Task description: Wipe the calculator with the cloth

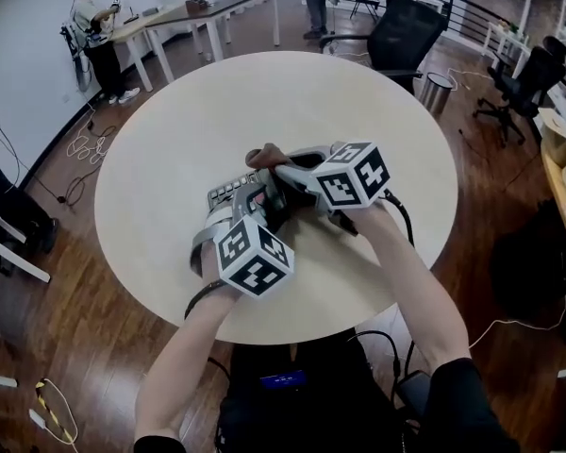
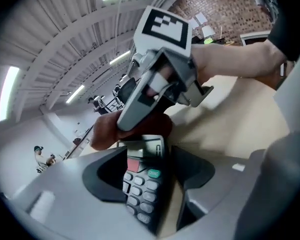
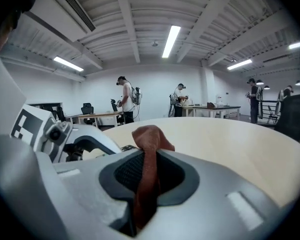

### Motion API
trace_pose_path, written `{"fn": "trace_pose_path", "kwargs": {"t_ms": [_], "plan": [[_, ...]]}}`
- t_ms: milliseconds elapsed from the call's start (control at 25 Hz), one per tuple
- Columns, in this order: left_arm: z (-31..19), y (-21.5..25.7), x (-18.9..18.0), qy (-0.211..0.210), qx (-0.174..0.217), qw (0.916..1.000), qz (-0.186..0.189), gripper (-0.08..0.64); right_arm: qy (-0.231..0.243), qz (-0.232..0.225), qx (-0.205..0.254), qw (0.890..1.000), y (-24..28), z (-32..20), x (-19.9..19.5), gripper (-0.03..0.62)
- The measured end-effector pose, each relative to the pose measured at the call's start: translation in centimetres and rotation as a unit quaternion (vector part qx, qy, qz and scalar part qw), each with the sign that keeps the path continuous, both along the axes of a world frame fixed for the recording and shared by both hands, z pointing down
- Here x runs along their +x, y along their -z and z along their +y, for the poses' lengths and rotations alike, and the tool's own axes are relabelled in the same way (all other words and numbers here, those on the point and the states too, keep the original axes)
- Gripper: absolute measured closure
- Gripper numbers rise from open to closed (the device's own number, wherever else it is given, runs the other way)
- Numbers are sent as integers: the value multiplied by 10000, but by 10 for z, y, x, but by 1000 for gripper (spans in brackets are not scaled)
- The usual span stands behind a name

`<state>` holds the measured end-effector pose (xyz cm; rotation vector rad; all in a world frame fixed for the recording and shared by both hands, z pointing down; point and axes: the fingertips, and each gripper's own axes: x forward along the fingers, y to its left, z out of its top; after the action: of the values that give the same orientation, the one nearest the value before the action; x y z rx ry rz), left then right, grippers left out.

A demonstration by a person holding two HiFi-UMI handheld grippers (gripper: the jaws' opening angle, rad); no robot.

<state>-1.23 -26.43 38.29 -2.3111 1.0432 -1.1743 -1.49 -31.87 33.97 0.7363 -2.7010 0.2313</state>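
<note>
Cloth being held against the calculator above the round table (image 1: 264, 102)

Over the near part of the table, the dark calculator (image 2: 140, 189) is being gripped by its long sides in the wide-set jaws of the left gripper (image 2: 150, 164). Its display end is being touched by the rust-brown cloth (image 3: 150, 136), which is being pinched in the closed jaws of the right gripper (image 3: 147, 184). Beyond the table's far side, desks are being stood at by people.
</note>
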Motion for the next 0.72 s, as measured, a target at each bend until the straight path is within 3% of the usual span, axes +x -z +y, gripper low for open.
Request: {"fn": "trace_pose_path", "kwargs": {"t_ms": [200, 320, 440, 600, 720], "plan": [[6, -1, 2, -144, 200, 9993, -271, 335, 707, -72, -348, 9969, 7, 61, 12, 543], [7, -3, -5, -245, 273, 9983, -448, 386, 75, -224, 43, 9997, 24, 25, 18, 542], [6, -3, -7, -223, 279, 9983, -468, 390, -586, -380, 257, 9972, 28, -31, 13, 543], [7, -3, 0, -214, 296, 9982, -467, 391, -135, -57, 209, 9997, 10, -42, -19, 543], [8, -5, 11, -234, 265, 9984, -447, 391, 111, -2, 39, 9999, 1, -27, -12, 541]]}}
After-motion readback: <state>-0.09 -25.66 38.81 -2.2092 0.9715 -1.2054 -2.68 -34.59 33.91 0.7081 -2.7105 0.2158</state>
